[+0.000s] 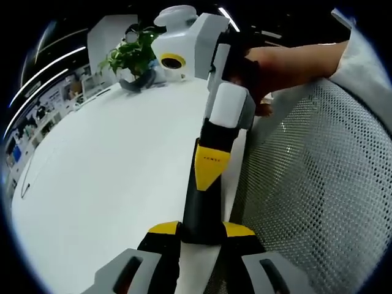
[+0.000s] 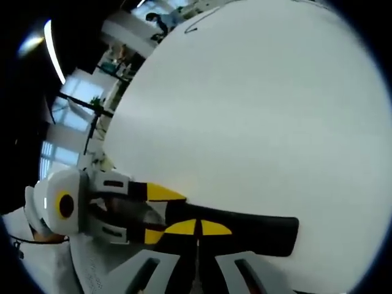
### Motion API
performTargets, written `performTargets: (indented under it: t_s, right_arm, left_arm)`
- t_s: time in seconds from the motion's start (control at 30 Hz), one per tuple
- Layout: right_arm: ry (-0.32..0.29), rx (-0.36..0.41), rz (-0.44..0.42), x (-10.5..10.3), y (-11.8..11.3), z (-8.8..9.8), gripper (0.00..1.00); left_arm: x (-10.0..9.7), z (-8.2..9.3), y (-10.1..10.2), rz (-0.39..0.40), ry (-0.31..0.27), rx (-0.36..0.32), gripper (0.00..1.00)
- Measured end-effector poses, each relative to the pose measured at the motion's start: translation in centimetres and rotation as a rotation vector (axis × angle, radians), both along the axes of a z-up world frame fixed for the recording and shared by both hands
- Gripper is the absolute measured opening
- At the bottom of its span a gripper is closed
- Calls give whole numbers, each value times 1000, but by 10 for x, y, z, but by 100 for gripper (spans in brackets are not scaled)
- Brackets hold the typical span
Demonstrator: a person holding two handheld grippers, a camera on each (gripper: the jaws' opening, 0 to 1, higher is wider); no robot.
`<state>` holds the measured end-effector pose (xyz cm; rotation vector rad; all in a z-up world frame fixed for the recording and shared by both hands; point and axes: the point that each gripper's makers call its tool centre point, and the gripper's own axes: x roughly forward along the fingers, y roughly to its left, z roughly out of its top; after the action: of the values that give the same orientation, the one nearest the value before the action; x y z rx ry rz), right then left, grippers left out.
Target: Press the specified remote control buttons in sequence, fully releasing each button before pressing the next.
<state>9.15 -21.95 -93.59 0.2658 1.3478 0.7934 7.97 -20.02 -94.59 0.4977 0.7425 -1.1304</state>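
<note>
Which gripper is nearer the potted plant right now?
Right, probably. The right gripper comes in from the side of the potted plant; the left gripper holds the remote control farther back.

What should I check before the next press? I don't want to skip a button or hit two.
1. Grip: left gripper clamps one end of the black remote between its jaws: ok.
2. Pressing tool: right gripper has its jaws closed into one yellow tip: ok.
3. Release: that tip lies over the remote's face; whether it is lifted clear: cannot tell.
4. Target button: no buttons readable under the tip: cannot tell.
5. Visibility: remote in both views, above the white table: ok.
</note>
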Motion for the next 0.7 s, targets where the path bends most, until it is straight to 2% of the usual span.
performTargets:
  t_s: [0.13,0.3,0.5,0.7]
  right_arm:
    - [-5,-9,-1,0,0,0,0]
    - [12,28,-29,0,-1,0,0]
    - [-15,5,4,-2,1,1,0]
    - [-12,2,-17,0,0,0,0]
  left_arm:
    - [0,0,0,9,4,13,25]
    - [1,0,-3,23,8,18,26]
    - [0,1,-4,17,2,18,26]
    - [1,0,-4,20,0,22,25]
